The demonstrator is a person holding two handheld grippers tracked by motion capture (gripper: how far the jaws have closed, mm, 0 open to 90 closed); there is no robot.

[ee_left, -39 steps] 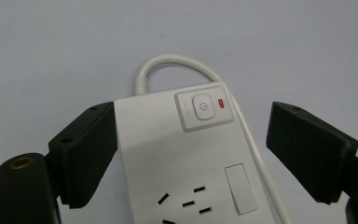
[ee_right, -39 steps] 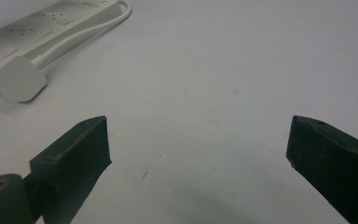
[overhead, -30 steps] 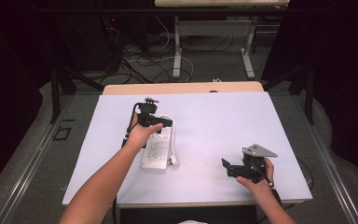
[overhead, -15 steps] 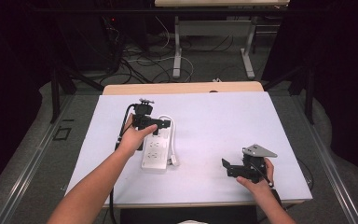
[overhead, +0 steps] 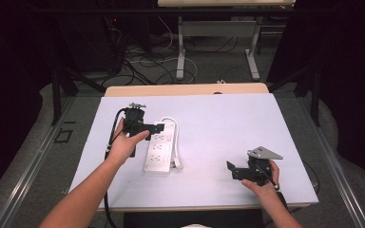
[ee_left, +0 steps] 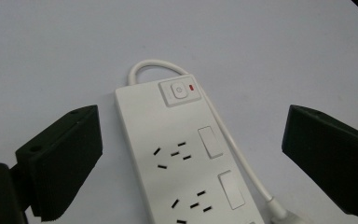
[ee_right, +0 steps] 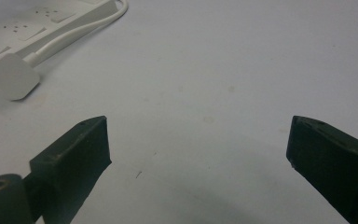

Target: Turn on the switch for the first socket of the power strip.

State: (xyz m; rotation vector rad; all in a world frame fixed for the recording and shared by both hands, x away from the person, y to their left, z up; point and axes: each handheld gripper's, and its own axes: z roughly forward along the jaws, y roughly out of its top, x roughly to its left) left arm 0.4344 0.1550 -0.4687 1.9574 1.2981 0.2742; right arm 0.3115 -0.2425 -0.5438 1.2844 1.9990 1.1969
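A white power strip (overhead: 160, 145) lies lengthwise on the white table (overhead: 228, 118), left of centre. My left gripper (overhead: 158, 128) hovers over its far end, open, with nothing between the jaws. In the left gripper view the strip (ee_left: 186, 158) runs up between the wide-apart jaws of the left gripper (ee_left: 191, 125), and its switch (ee_left: 179, 91) with a red light sits at the far end. Its white cable (ee_left: 242, 158) loops back along the strip's side to a plug (ee_left: 284, 217). My right gripper (overhead: 231, 169) rests open near the front right edge. The right gripper (ee_right: 198, 135) faces bare tabletop there.
The strip (ee_right: 23, 25), its cable (ee_right: 79, 30) and the flat white plug (ee_right: 10, 74) lie at the upper left of the right gripper view. A wooden edge (overhead: 185, 89) borders the table's back. Beyond it are floor cables (overhead: 142, 59) and table legs (overhead: 181, 52).
My left hand and gripper have shifted a little to the left over the strip's far end. The right gripper has stayed put.
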